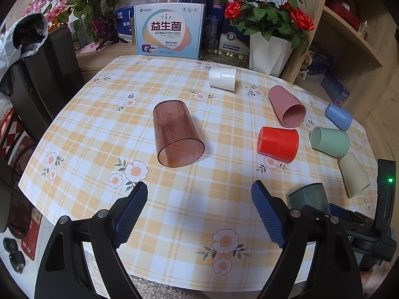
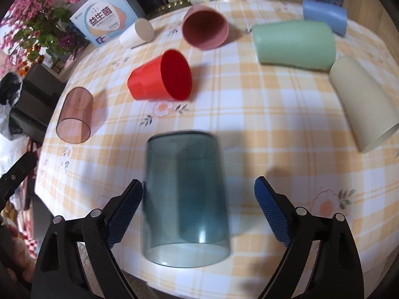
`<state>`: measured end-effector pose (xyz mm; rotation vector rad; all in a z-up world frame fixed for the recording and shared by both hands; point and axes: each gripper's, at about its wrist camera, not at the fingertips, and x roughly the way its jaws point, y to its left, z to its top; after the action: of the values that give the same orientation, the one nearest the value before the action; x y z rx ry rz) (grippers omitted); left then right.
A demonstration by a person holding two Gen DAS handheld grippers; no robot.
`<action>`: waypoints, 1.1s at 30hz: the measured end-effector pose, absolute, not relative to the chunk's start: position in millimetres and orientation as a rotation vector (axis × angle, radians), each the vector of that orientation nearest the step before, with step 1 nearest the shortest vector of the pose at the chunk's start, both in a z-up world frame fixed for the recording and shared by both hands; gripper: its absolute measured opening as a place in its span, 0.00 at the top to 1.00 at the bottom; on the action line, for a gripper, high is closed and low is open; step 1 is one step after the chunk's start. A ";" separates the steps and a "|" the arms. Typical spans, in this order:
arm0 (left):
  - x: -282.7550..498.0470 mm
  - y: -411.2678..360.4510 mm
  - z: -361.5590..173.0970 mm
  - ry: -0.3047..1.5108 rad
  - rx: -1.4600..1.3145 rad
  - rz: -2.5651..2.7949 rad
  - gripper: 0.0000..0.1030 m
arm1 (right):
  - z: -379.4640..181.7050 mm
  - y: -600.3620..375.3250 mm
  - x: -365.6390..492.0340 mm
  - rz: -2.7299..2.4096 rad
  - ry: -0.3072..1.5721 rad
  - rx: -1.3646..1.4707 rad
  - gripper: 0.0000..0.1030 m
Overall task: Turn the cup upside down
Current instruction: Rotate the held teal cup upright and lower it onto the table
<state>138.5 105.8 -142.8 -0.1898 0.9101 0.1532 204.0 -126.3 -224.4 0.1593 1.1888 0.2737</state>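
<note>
A clear blue-grey cup (image 2: 185,199) stands mouth down on the checked tablecloth (image 2: 249,124), between the open fingers of my right gripper (image 2: 198,214); the left pad is close to its side, the right pad is apart. The cup looks slightly blurred. It also shows in the left wrist view (image 1: 309,196). My left gripper (image 1: 199,211) is open and empty above the near table edge. A clear brown cup (image 1: 174,134) lies on its side ahead of it.
Several cups lie on their sides: red (image 1: 278,143), pink (image 1: 286,106), white (image 1: 222,78), blue (image 1: 338,116), green (image 1: 329,141), cream (image 1: 354,175). Boxes (image 1: 169,32) and a rose vase (image 1: 269,52) stand behind the table. A black chair (image 1: 42,79) is at left.
</note>
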 end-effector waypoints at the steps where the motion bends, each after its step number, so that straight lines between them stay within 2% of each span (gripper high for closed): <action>1: 138.3 105.4 -142.6 0.911 -0.191 0.153 0.19 | -221.8 -126.5 203.5 0.263 1.177 0.144 0.14; 19: 126.0 96.6 -120.0 0.870 -0.192 0.135 0.17 | -189.2 -136.9 187.0 0.232 1.064 0.071 0.14; 33: 130.0 61.5 -108.0 0.870 -0.165 0.059 0.16 | -156.8 -182.4 164.7 0.223 0.961 0.077 0.14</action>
<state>130.0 61.5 -108.0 -0.1650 0.8702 0.0585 164.7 -182.4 -156.8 0.0772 0.9612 0.2231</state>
